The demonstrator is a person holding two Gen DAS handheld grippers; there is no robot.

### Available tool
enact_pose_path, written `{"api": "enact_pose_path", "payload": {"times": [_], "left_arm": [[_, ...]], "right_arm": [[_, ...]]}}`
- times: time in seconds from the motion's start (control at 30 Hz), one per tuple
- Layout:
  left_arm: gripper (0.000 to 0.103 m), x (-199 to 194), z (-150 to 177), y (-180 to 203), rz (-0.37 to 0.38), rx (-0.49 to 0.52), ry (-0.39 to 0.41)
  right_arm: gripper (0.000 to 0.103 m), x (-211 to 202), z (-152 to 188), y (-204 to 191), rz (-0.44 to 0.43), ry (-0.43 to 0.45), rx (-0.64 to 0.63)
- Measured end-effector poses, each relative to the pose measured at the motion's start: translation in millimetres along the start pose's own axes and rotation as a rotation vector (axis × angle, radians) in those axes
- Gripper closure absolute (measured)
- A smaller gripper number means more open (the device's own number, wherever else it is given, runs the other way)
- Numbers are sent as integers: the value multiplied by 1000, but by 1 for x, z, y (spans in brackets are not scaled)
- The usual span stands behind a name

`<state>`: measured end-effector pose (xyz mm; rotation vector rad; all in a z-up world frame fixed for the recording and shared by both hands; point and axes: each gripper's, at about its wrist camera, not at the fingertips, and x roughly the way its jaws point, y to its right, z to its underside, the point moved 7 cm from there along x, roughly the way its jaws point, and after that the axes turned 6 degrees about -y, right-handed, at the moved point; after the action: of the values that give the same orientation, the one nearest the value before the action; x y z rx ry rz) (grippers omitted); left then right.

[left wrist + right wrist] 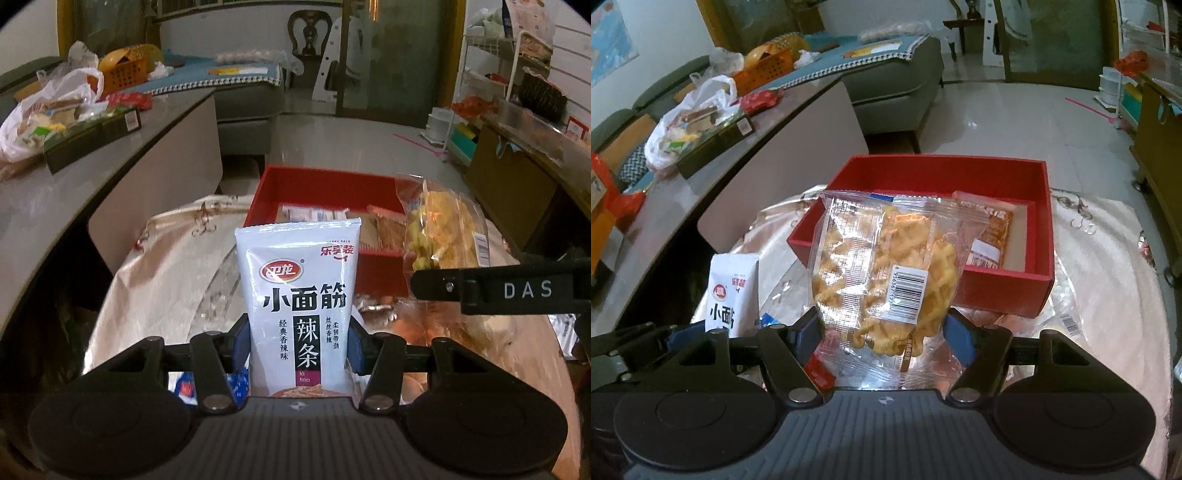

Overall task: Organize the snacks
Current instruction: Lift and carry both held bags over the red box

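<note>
The red box (pixel 1004 295) sits on the cloth-covered bench (pixel 1108 258) and is only partly filled: in the right wrist view an orange-brown snack packet (pixel 991 236) lies inside it toward the right, with bare floor showing beside it, and the left wrist view shows a pale wrapper (pixel 314 214) lying in the box as well, though what it holds is too small to tell. So some sorting looks done, and two items are in the air rather than stowed. The left gripper (pixel 299 339) has its jaws closed on the lower part of a white latiao pouch (pixel 299 295), held upright just short of the box's near wall. The right gripper (pixel 882 332) has its jaws pinched on the bottom of a clear bag of yellow fried crisps (pixel 882 266), which stands up in front of the box and hides part of its near edge. Both packs appear to be over the bench, not yet over the box opening. What is left, as I judge it, is to carry each across the near wall and let it go inside. At least one more wrapper (pixel 1067 325) lies loose on the cloth near the box's right corner, so more may follow. Further off, the side counter (pixel 110 155) carries a white plastic bag (pixel 44 110) and a dark flat box (pixel 92 136); whether those belong to the task cannot be told.
</note>
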<state>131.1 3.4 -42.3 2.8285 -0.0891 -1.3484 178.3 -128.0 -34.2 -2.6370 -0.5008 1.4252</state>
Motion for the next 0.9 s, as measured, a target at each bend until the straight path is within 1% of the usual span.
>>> {"api": "enact_pose_path", "payload": {"times": [0.23, 0.43, 0.9], "left_arm": [[59, -2, -15, 4, -18, 23, 43], [59, -2, -25, 5, -21, 24, 64], [59, 3, -55, 6, -59, 31, 126]], "right_arm": [[27, -1, -5, 3, 8, 14, 1], [27, -3, -9, 5, 12, 26, 5], [27, -2, -22, 7, 19, 45, 3]]}}
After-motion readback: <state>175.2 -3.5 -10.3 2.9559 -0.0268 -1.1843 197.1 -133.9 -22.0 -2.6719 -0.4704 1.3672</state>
